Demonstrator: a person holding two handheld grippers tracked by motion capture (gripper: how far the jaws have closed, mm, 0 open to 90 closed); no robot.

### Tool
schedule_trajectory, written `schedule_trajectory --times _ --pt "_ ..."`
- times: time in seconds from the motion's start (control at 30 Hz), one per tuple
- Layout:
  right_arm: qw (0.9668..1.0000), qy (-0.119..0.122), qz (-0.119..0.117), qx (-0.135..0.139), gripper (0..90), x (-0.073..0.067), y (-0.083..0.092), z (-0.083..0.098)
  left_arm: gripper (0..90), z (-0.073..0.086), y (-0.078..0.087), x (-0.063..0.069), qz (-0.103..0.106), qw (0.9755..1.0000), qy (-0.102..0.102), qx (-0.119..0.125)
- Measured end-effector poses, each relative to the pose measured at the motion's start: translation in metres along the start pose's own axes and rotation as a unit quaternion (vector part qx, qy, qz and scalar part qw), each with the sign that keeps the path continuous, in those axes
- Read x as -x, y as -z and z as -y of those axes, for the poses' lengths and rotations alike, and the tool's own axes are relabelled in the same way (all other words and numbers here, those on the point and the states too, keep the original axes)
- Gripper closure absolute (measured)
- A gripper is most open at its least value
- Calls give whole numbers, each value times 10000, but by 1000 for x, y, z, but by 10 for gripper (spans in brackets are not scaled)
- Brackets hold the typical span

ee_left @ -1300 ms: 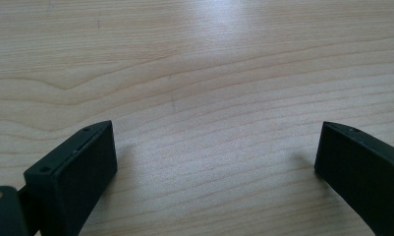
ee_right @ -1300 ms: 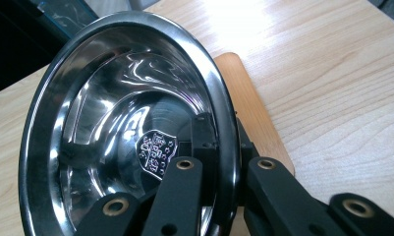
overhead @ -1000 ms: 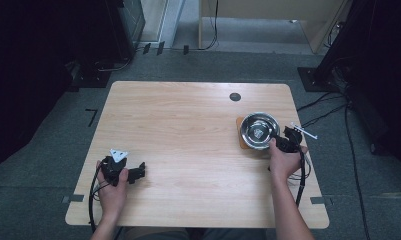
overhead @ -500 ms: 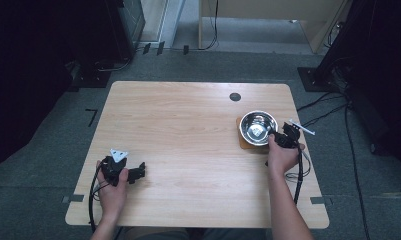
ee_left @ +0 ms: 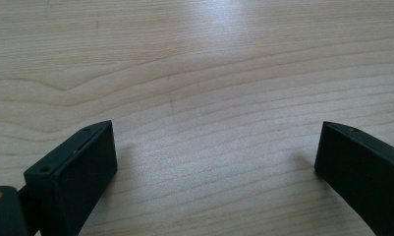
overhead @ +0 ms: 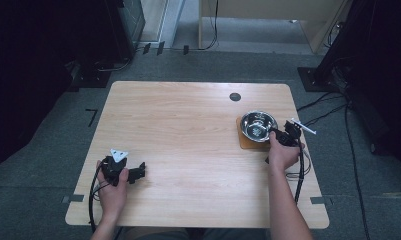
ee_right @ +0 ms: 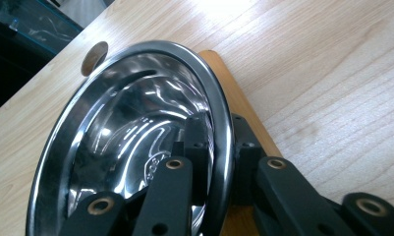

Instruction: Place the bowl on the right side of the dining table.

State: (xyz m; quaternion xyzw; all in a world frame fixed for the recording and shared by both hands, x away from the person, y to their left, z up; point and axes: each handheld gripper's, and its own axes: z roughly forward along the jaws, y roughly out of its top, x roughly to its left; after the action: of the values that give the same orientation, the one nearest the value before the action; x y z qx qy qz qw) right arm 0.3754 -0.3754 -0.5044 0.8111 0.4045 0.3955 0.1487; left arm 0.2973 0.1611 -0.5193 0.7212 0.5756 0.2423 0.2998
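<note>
A round, polished stainless-steel bowl [overhead: 258, 126] stands on a thin square wooden coaster [overhead: 247, 142] toward the right far part of the pale wood-grain tabletop [overhead: 188, 130], near a small dark round grommet hole [overhead: 235, 96].

The right hand-held gripper [overhead: 278, 134] straddles the bowl's near rim: in the right gripper view one jaw lies inside the bowl [ee_right: 135, 132], the other outside against the wall, above the coaster [ee_right: 236, 98]. Its jaws have just been opening slightly and stand narrow, with the rim between them; whether the pads press on it cannot be told for certain, though they sit close on both faces.

The left hand-held gripper [overhead: 138, 172] rests on the tabletop at the near left, jaws wide apart and holding nothing [ee_left: 209, 162].

Judged from its look, the bowl is light, rigid and slick; a thin-walled rim offers the one practical hold, and a pinch there may let the bowl swing or slip on smooth metal.
</note>
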Motion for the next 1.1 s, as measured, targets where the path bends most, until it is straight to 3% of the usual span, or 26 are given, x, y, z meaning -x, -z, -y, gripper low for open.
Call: schedule_trajectory --times 0.33,0.47,0.5,0.53,0.6,0.73,1.1 --pt "9999 -37 -140 -92 780 1 2 2 20 0 0 0 0 10000 0 0" --pt "9998 70 -203 -52 726 1 6 3 20 0 0 0 -1 10000 -2 1" --pt "9996 232 -188 20 693 0 9 3 20 0 0 0 -1 10000 0 1" --pt "9996 232 -188 20 693 0 9 3 20 0 0 0 -1 10000 0 1" --pt "9980 586 -120 181 636 0 13 6 20 0 0 0 1 10000 -1 0" --pt "9958 875 -60 256 579 -1 17 7 20 0 0 0 0 10000 2 1" --pt "9908 1292 -143 382 415 2 30 11 20 0 0 0 -1 10000 -2 0"
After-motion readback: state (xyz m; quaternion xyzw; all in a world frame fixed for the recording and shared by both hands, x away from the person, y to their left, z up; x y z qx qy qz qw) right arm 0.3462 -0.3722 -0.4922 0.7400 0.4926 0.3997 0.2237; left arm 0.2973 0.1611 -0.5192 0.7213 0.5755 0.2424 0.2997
